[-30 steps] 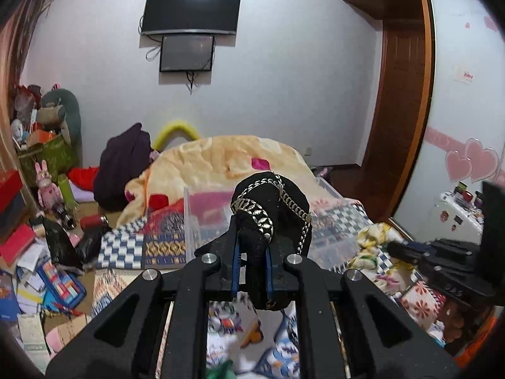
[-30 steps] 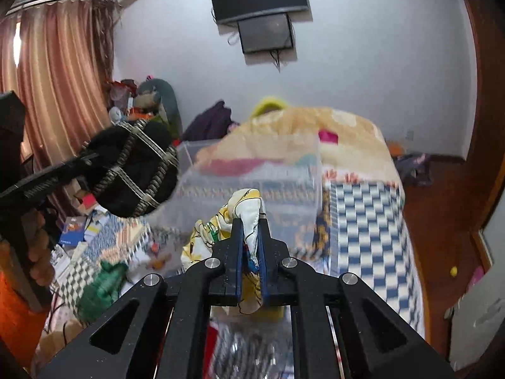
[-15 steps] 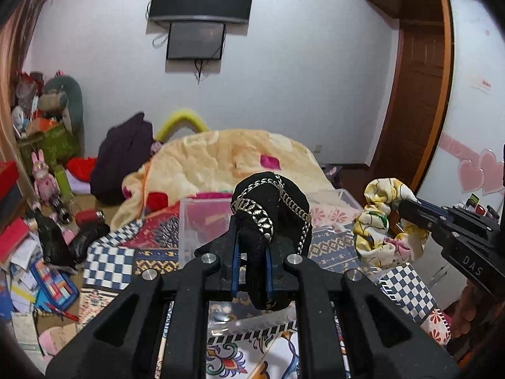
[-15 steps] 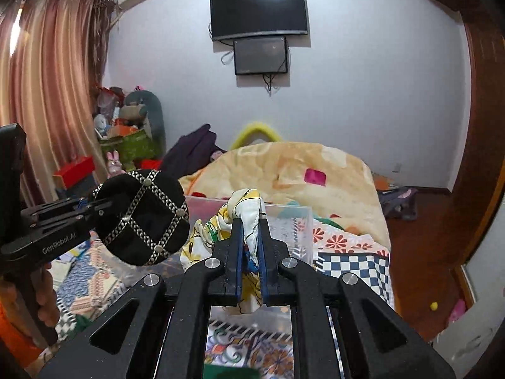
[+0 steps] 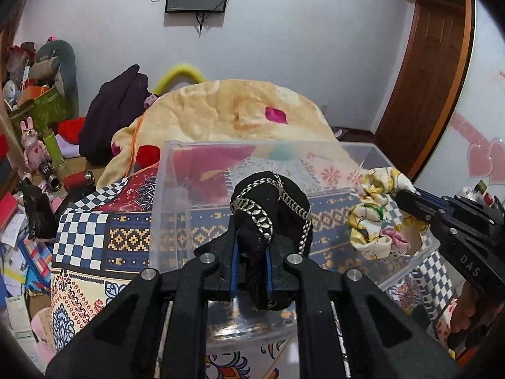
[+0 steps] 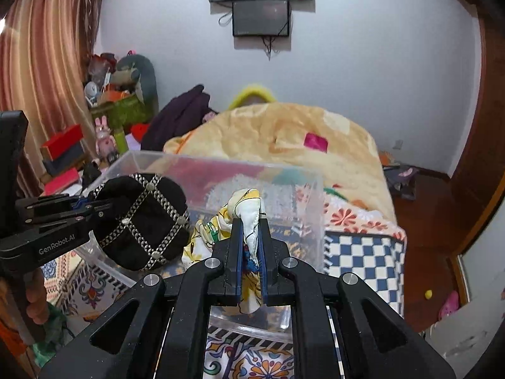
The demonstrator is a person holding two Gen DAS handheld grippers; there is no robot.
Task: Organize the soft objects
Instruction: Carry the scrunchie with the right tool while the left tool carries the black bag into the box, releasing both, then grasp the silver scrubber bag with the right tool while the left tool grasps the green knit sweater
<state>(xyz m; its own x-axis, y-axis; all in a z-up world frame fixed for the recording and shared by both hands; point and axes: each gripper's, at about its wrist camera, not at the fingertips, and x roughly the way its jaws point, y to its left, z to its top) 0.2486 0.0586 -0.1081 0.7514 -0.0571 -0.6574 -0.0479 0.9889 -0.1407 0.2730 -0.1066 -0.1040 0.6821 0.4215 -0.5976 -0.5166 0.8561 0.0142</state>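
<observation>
Both soft things are gripped and carried over the clear, rectangular plastic storage bin (image 5: 176,189) that sits on the patterned patchwork bedspread (image 5: 94,227) — so the step in hand looks like delivery, with release not yet made. The left gripper (image 5: 251,267) has its blue-padded jaws pinched nearly together on a round black velvet cap crossed with silver chain trim (image 5: 271,208); in the right wrist view that cap (image 6: 142,221) hangs at about the bin's near-left rim, seemingly just above the opening. The right gripper (image 6: 251,251) is likewise clamped almost fully together, on a bunched white-and-yellow floral fabric scrunchie (image 6: 249,208), whose loose folds spill below and to the left of the jaws; seen from the left wrist, the scrunchie (image 5: 378,221) hangs at the bin's right side, close to its wall. The bin appears to hold nothing yet, though its clear walls make that hard to confirm. The next move, I judge, calls for bringing each piece well inside the rim, lowering it toward the floor of the bin, then parting the jaws — one at a time, keeping the two tools from colliding over the opening.
</observation>
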